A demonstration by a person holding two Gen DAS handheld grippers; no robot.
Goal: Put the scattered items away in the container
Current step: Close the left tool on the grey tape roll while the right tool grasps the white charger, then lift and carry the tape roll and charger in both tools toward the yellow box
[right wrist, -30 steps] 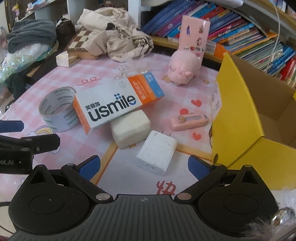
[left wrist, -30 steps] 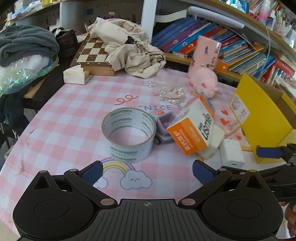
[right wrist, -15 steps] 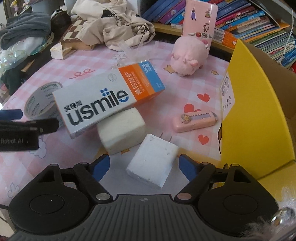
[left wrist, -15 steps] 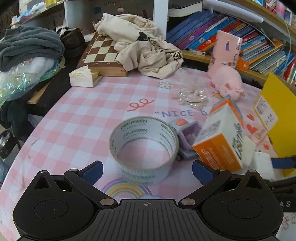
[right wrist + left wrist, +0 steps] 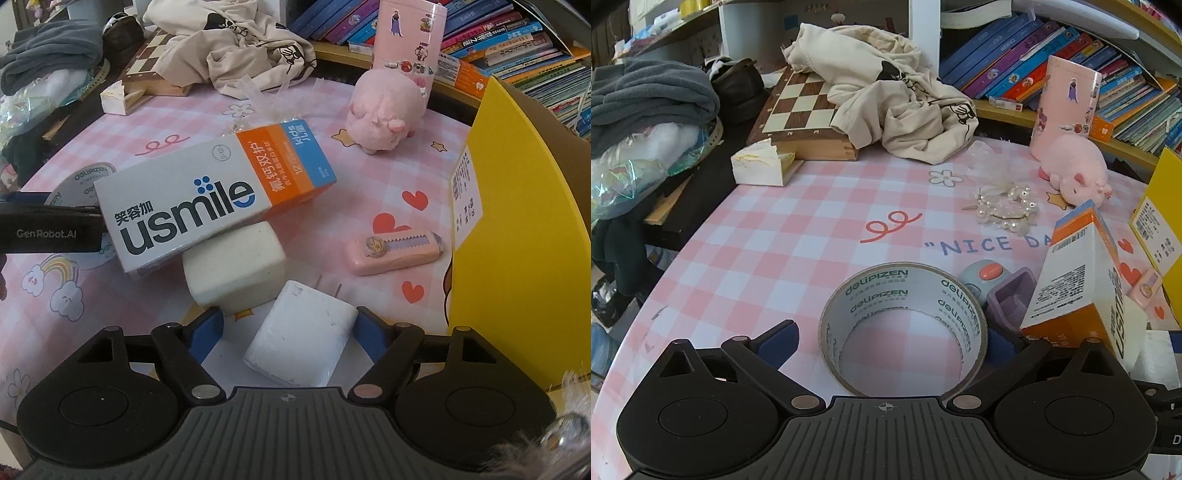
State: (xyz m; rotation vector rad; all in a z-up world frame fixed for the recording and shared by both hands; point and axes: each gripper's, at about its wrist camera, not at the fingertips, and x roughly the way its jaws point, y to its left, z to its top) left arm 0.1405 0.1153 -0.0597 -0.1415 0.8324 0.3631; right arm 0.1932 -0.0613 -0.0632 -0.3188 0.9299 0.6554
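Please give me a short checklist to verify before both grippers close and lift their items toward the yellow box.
1. Charger lies between the right gripper fingers, which have just been closing: ok.
2. Right pads press the charger: cannot tell; a gap shows on the left side.
3. Tape roll sits between the open left gripper fingers: ok.
4. Toothpaste box leans on the sponge, close beside the charger; free lift: cannot tell.
5. Yellow box opening within view: ok.

Pink checked tablecloth (image 5: 783,236); bookshelf (image 5: 1108,85) behind; clothes heaped left; soft daylight.
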